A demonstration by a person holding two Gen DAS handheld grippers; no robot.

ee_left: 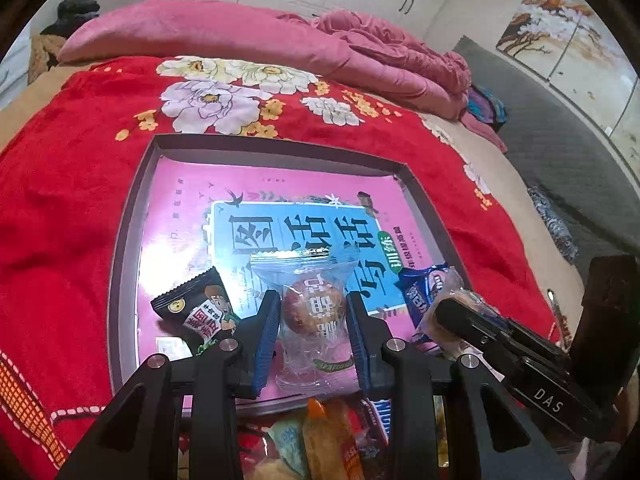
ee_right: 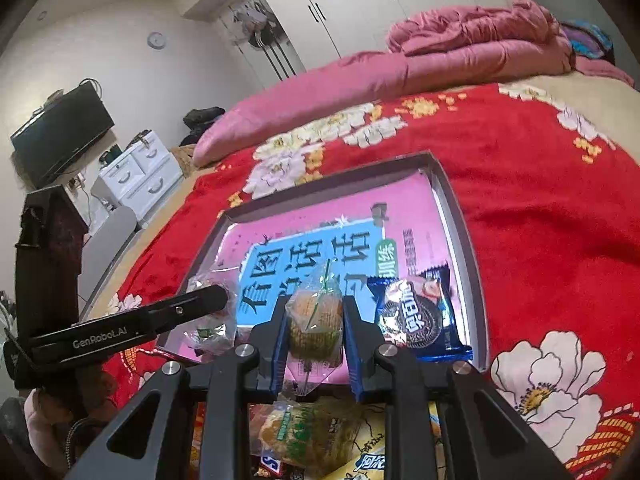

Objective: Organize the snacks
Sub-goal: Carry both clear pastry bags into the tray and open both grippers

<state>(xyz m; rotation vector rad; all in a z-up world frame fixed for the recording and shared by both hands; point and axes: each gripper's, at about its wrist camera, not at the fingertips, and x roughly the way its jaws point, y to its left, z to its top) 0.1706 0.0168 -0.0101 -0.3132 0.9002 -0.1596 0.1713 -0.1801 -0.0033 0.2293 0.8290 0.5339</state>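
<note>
A grey shallow box [ee_left: 128,216] lined with a pink book lies on the red floral blanket. My left gripper [ee_left: 313,312] is shut on a clear-wrapped round pastry [ee_left: 314,312] over the box's near edge. My right gripper [ee_right: 315,322] is shut on a clear-wrapped golden pastry [ee_right: 316,320], also over the near edge. A black snack packet [ee_left: 196,312] lies in the box at the left. A blue Oreo packet [ee_right: 416,316] lies at the right; it also shows in the left wrist view [ee_left: 424,292]. More wrapped snacks [ee_right: 304,436] lie in a pile below the grippers.
A rolled pink quilt [ee_left: 248,40] lies across the back of the bed. Each view shows the other gripper close alongside: the right one [ee_left: 516,344] and the left one [ee_right: 132,326]. White drawers [ee_right: 140,176] and a TV [ee_right: 60,136] stand at the left.
</note>
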